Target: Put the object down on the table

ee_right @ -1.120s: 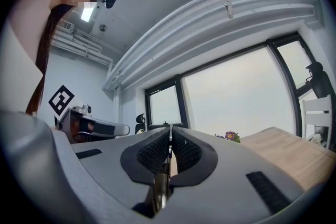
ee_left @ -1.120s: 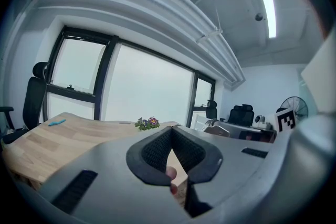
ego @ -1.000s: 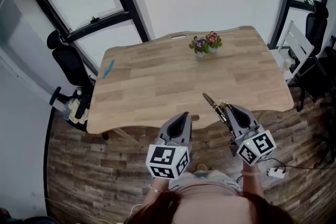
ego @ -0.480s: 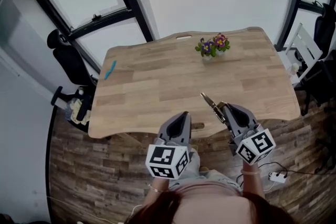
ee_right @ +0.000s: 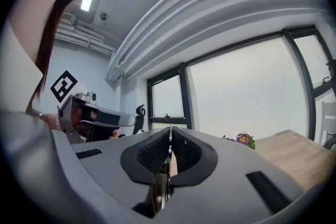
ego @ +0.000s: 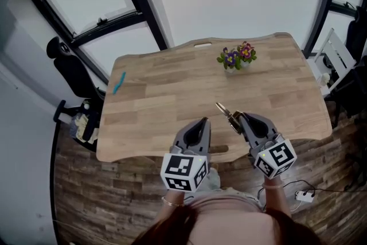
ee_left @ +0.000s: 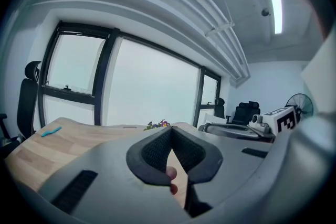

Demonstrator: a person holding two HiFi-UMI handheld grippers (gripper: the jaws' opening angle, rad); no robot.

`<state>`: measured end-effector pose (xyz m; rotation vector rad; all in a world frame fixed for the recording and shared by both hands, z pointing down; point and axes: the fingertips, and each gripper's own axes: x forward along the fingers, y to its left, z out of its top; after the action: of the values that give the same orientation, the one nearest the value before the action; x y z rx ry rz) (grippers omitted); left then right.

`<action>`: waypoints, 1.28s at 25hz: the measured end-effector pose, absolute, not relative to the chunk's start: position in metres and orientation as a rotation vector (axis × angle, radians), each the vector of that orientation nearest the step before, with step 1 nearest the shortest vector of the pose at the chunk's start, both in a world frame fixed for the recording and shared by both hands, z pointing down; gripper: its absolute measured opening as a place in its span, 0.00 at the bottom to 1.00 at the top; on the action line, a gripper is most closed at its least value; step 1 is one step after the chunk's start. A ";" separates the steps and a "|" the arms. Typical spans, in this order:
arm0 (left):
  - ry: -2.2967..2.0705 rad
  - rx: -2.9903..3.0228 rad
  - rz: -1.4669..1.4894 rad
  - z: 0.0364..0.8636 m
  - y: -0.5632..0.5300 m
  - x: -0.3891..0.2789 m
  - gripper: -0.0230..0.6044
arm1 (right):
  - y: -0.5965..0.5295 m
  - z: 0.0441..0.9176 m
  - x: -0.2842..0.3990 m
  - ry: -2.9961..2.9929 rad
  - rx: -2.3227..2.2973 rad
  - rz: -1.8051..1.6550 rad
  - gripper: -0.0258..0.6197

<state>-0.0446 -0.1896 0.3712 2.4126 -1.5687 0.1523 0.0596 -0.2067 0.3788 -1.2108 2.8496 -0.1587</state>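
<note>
A thin metal utensil [ego: 224, 111] sticks out forward and to the left from my right gripper [ego: 237, 118], which is shut on it above the near edge of the wooden table [ego: 172, 86]. In the right gripper view the utensil [ee_right: 169, 150] shows edge-on as a narrow strip pinched between the pads. My left gripper [ego: 202, 122] hovers beside it over the same edge. Its pads [ee_left: 157, 148] meet at the tip with nothing held.
A small pot of purple and pink flowers [ego: 236, 57] stands at the table's far side. A teal object [ego: 118, 82] lies near the left edge. Black office chairs [ego: 70, 70] stand to the left and right, and windows lie behind.
Both grippers have moved forward from in front of the table to above its near edge. The utensil stays clamped in the right gripper.
</note>
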 end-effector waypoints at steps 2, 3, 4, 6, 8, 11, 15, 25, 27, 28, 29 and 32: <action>-1.562 2.416 0.158 0.373 -0.198 -0.048 0.04 | -0.215 0.383 0.053 2.861 -1.210 -0.158 0.05; -1.560 2.418 0.161 0.374 -0.202 -0.050 0.04 | -0.219 0.384 0.050 2.867 -1.211 -0.157 0.05; -1.558 2.420 0.164 0.375 -0.206 -0.052 0.04 | -0.223 0.386 0.047 2.874 -1.213 -0.156 0.05; -1.550 2.424 0.169 0.376 -0.213 -0.056 0.04 | -0.230 0.390 0.042 2.886 -1.217 -0.157 0.05; -1.534 2.434 0.169 0.377 -0.218 -0.057 0.04 | -0.235 0.395 0.037 2.896 -1.225 -0.161 0.05; -1.518 2.449 0.165 0.375 -0.228 -0.063 0.04 | -0.246 0.400 0.030 2.907 -1.247 -0.158 0.05; -1.511 2.454 0.156 0.377 -0.240 -0.072 0.04 | -0.258 0.411 0.023 2.926 -1.277 -0.153 0.05; -1.447 2.472 0.175 0.388 -0.270 -0.087 0.04 | -0.292 0.440 0.011 2.946 -1.381 -0.179 0.05; -1.429 2.474 0.173 0.390 -0.276 -0.089 0.04 | -0.297 0.445 0.008 2.953 -1.401 -0.185 0.05; -1.419 2.476 0.172 0.391 -0.279 -0.090 0.04 | -0.299 0.448 0.007 2.955 -1.412 -0.187 0.05; -1.409 2.479 0.172 0.392 -0.282 -0.091 0.04 | -0.301 0.451 0.005 2.956 -1.424 -0.188 0.05; -1.384 2.489 0.179 0.396 -0.288 -0.095 0.04 | -0.307 0.460 0.002 2.961 -1.460 -0.190 0.05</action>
<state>-0.0954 -0.2879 0.3961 2.4890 -1.3839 0.1788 0.0019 -0.3069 0.4597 -1.4602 2.9605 -0.1902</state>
